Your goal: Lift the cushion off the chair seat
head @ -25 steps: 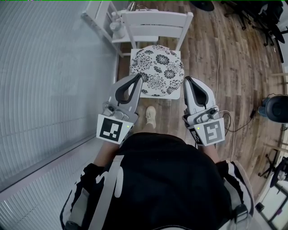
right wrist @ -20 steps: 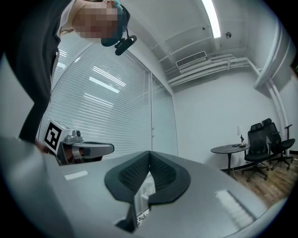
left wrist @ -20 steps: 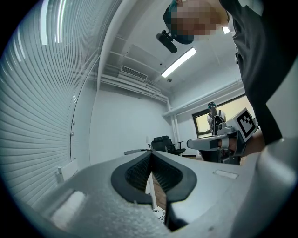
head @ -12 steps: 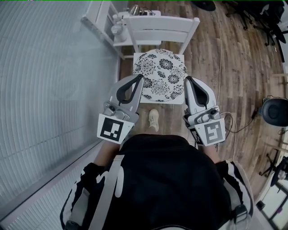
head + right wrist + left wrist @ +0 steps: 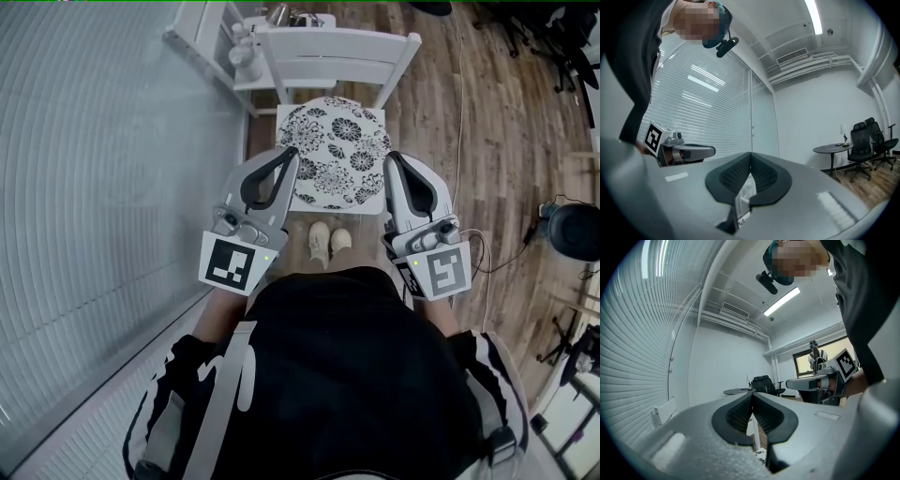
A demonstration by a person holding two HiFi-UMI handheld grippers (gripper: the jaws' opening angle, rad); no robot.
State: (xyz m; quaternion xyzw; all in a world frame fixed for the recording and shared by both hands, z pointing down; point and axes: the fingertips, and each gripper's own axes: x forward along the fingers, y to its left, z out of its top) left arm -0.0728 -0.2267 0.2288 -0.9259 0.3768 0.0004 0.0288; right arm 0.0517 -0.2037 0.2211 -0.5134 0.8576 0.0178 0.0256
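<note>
Head view: cushion [image 5: 339,150], black-and-white floral, lies flat on the seat of the white chair [image 5: 339,52], filling most of it. Not lifted, not gripped, no corner raised, so by my read the task has not started beyond the approach.

Left gripper [image 5: 289,156] is closed with nothing between its jaws; the left gripper view shows the ribbed pads meeting at the tips. Right gripper [image 5: 392,159] is the same: jaws together, empty. Both point level toward the chair, one at each near corner of the cushion, their tips overlapping its edge in this view. Neither looks to be touching it.

Left to do, as I judge it: open the jaws, bring them down to the cushion edge, close on it, raise it clear of the seat. That is all of it.

Hard to make out:
- How high the tips sit above the cushion; a top-down look gives no depth.
- Near corners of the cushion are covered by the grippers.
- Ties or straps fixing the cushion to the chair: cannot tell.
- Chair legs and seat underside are hidden.
- Both gripper views look out across the room; only a sliver of floral print shows below the jaws.
- Hands are mostly blocked by the person's dark top [image 5: 347,375].

Shoes [image 5: 328,242] stand on the wood floor [image 5: 487,141], just short of the seat front.
</note>
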